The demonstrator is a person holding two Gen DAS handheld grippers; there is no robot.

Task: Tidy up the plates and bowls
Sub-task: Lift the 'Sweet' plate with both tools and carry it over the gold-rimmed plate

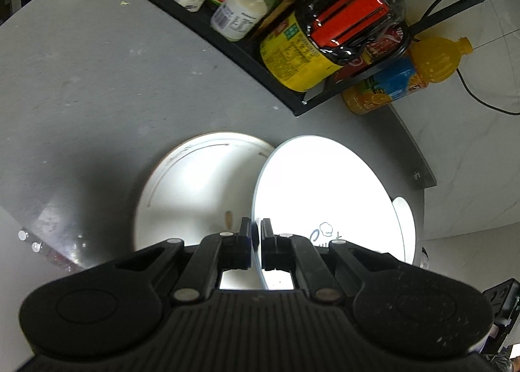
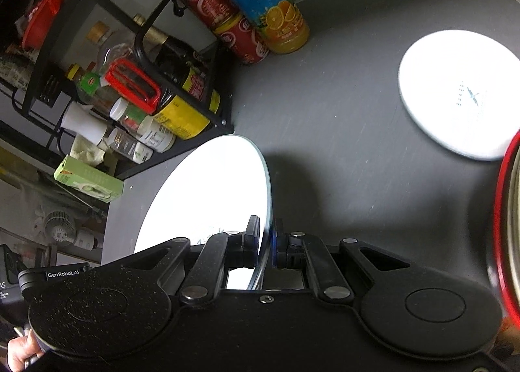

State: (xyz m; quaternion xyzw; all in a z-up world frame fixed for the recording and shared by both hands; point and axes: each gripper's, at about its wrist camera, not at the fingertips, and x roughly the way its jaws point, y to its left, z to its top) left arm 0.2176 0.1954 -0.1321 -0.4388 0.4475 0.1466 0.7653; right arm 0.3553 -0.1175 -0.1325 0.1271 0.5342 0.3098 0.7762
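The left gripper (image 1: 256, 229) has its jaws pinching the rim of a white plate (image 1: 325, 203), held tilted above the grey bench (image 1: 97, 79), with a second plate (image 1: 195, 183) at its 9 o'clock. The right gripper (image 2: 267, 232) pinches another white plate (image 2: 211, 190) edge-on; a further plate (image 2: 455, 92) lies at 2 o'clock on the bench.

red-rimmed bowl (image 2: 507, 225) cut off at right edge, plate print (image 2: 468, 95) blurred

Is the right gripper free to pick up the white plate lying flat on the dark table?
Probably not yet: the right gripper is shut on another white plate's rim. The path to the flat plate looks unobstructed.
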